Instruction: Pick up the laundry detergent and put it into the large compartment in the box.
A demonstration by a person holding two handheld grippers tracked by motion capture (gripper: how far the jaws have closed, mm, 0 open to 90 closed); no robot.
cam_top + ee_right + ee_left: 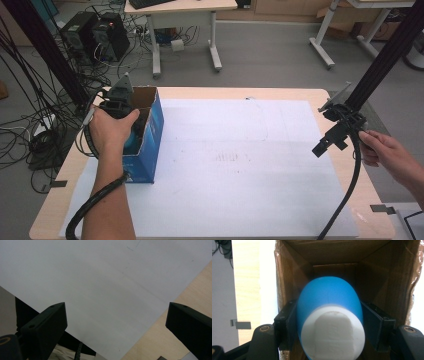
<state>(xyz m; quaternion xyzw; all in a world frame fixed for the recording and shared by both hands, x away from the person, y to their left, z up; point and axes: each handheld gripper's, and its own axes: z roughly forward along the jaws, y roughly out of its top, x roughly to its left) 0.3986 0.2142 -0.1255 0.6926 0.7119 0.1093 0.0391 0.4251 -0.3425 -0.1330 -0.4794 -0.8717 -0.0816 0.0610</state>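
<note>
While the table is being covered by a white sheet, a blue cardboard box is being kept at its far left. Inside that box, a blue-and-white bottle is being clasped on both sides by the left gripper, its long axis running straight ahead between the jaws toward the box's bottom. The right gripper is being held wide open and empty, well apart at the right edge, so the left hand is judged nearer.
</note>
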